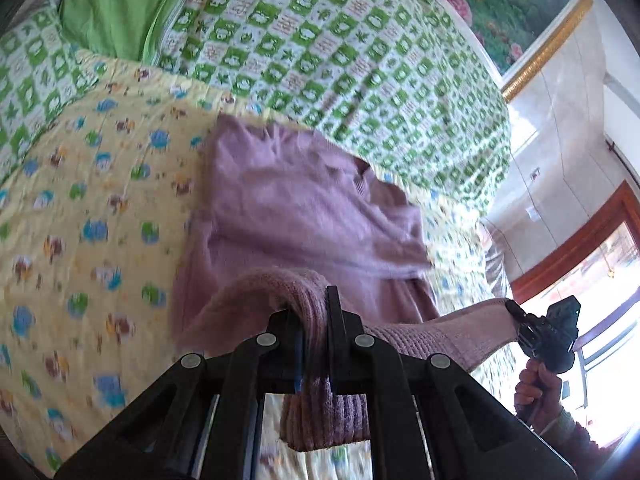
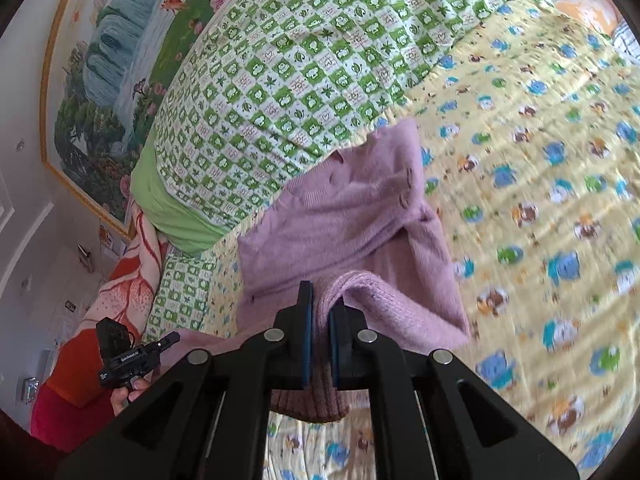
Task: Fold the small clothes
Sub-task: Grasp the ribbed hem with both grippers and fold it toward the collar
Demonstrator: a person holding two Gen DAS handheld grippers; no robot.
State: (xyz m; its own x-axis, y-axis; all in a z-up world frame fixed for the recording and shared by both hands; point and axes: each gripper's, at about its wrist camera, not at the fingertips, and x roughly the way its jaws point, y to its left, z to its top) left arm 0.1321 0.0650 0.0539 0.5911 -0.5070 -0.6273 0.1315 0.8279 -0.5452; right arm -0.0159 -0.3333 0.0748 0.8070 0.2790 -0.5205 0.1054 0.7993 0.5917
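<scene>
Sweater (image 1: 296, 216), a small pink-purple knit with buttons, is lying partly on the yellow cartoon-print quilt (image 1: 80, 208) and partly lifted: its ribbed hem edge is being held up at two points while the upper body and neckline are resting flat on the quilt. The left gripper (image 1: 314, 316) is clamping one corner of the hem, with knit bunching between the closed jaws and a ribbed end hanging below them. The right gripper (image 2: 320, 320) is clamping the other corner in the same way, its blue-padded jaws pressing a fold of knit. Holding both corners apart is keeping the hem taut as a straight edge, which is likely preparing a fold of the lower half toward the neckline.

Behind the sweater, a green checked blanket (image 2: 300, 64) is rising as a mound, touching or nearly touching the neckline; it is limiting the flat area available beyond the garment. A plain green pillow (image 2: 176, 216) is sitting beside that mound. A gold-framed landscape painting (image 2: 100, 80) is hanging on the wall beyond, clear of the work. Both views are blurring slightly, so fine button detail is remaining uncertain.
</scene>
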